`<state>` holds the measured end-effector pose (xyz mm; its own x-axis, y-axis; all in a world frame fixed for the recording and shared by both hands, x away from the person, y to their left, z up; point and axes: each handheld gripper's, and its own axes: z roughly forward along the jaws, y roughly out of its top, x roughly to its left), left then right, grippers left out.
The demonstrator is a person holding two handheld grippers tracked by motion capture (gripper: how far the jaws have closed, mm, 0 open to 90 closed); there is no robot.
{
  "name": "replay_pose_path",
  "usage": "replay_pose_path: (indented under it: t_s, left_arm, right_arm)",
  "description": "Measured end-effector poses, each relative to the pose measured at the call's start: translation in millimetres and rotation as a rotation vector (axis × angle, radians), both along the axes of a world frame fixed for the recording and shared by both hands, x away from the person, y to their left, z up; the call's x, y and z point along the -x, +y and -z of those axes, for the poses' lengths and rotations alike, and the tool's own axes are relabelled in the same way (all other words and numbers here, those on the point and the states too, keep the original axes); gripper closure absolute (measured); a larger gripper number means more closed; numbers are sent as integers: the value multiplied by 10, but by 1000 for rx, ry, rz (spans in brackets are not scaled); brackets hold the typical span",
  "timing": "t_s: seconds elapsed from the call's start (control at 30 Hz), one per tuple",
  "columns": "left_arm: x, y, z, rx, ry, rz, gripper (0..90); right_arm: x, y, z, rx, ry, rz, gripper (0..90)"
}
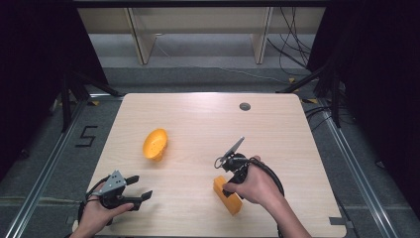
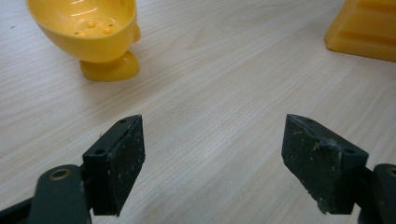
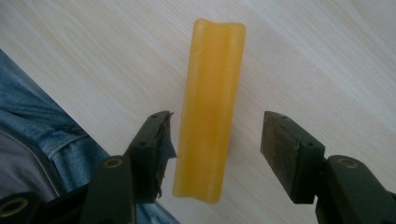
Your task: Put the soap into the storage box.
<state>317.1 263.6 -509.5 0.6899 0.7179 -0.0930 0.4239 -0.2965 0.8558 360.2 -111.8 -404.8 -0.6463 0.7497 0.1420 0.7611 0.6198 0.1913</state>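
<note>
R gripper (image 3: 215, 154) open over orange block (image 3: 210, 107), block's near end hidden by hand

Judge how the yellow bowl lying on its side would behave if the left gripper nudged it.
The yellow bowl rests tipped on its rounded wall beside its small foot, so it would probably rock or roll rather than slide. It looks like thin moulded plastic, likely light and stiff. Its glossy surface may slip between the pads of the left gripper, which stands open.
</note>
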Motion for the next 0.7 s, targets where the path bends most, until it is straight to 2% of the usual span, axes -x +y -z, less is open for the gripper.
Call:
replay_pose_path:
  t_s: [0.1, 0.17, 0.43, 0.47, 0.53, 0.63, 0.7]
  left_arm:
    - [-5, 12, -1, -16, -1, 2, 209]
    - [-3, 10, -2, -20, -1, -3, 209]
    - [-5, 9, 1, -17, 3, 0, 210]
    - [-5, 9, 0, -19, 4, -1, 209]
    - [-3, 10, -1, -20, 0, -3, 210]
    - [-2, 10, -1, -13, 0, -5, 210]
    - [-3, 10, 0, -10, 1, -2, 210]
  right_arm:
    - [7, 21, -21, -17, 11, 17, 422]
    - [1, 36, -4, -9, 3, 3, 415]
    - [32, 116, 114, 41, 45, -1, 388]
    - [39, 137, 172, 49, 56, -16, 390]
    - [41, 151, 179, 55, 71, -10, 391]
    - [36, 155, 263, 79, 67, -53, 419]
    - [43, 162, 266, 86, 71, -47, 430]
